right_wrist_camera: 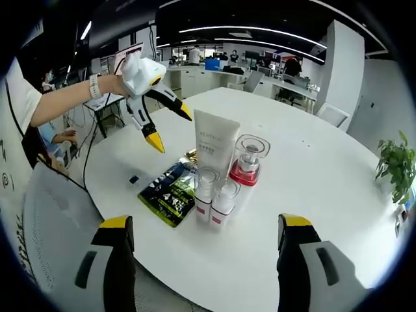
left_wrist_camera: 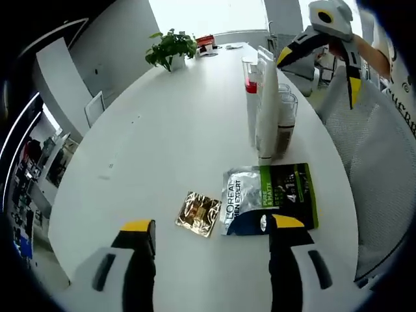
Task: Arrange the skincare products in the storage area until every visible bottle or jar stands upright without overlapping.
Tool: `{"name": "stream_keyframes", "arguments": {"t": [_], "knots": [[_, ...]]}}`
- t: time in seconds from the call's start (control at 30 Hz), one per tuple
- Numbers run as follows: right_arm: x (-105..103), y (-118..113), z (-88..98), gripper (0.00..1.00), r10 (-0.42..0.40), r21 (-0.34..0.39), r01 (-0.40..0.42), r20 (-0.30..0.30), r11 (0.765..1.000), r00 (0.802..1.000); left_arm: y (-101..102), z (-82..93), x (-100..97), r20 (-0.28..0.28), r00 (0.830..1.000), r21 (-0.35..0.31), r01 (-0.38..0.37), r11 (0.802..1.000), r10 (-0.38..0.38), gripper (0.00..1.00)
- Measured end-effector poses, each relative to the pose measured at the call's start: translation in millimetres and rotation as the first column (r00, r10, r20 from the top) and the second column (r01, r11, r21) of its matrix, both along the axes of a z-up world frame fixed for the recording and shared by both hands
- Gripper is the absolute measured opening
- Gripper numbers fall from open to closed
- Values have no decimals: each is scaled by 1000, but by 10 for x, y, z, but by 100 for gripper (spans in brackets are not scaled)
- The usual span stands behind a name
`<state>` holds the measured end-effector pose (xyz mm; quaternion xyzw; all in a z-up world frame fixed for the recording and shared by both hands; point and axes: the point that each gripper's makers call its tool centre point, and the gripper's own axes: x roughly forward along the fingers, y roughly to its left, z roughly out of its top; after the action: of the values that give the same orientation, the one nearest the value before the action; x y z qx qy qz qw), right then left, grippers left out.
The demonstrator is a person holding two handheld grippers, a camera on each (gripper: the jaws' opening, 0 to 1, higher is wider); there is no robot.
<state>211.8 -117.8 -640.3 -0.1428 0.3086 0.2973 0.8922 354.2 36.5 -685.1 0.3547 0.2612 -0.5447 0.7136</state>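
Round white table (right_wrist_camera: 338, 169) carrying skincare products grouped near one edge. Counted upright: one tall white squeeze tube (right_wrist_camera: 214, 146) standing on its cap; one clear bottle with red base and domed clear cap (right_wrist_camera: 246, 164); two small clear-capped white bottles with red labels (right_wrist_camera: 214, 198), just in front of the tube. Counted flat: one green-and-silver foil sachet pack (left_wrist_camera: 270, 197), beside the upright cluster; one small gold foil sachet (left_wrist_camera: 199, 213), just beside the pack. Potted green plant (left_wrist_camera: 171, 49) at the far end, well apart.

Left gripper (left_wrist_camera: 211, 250) low over the table near the flat packs, fingers apart, nothing held. Right gripper (right_wrist_camera: 205, 253) facing the bottle cluster, fingers apart, nothing held.

Judged step: bottles already upright and not overlapping; both grippers free, either checking or about to tidy. Next move, if any, likely calls for closing on the flat pack or gold sachet without knocking the nearby tube.
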Motion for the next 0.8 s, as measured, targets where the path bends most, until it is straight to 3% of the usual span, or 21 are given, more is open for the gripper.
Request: {"name": "stream_keyframes", "arguments": {"t": [0.1,0.3,0.43,0.67,0.8], "knots": [[2,-10,-8,92,-6,-2,6,-3,1000,1000,-30,-49,17,7,999,26,40,999,-40,69],[-7,-37,-29,92,-23,-3,23,-10,1000,1000,-110,-109,40,15,998,58,67,996,-68,65],[-11,-63,-36,91,-40,-2,40,-12,999,999,-145,-198,181,3,995,72,98,993,-98,62],[-33,-60,-58,91,-44,-7,44,-17,999,999,-183,-317,206,-4,988,118,156,981,-157,60],[-43,-64,-66,91,-54,-7,54,-23,999,998,-194,-375,332,-4,987,134,161,978,-162,60]]}}
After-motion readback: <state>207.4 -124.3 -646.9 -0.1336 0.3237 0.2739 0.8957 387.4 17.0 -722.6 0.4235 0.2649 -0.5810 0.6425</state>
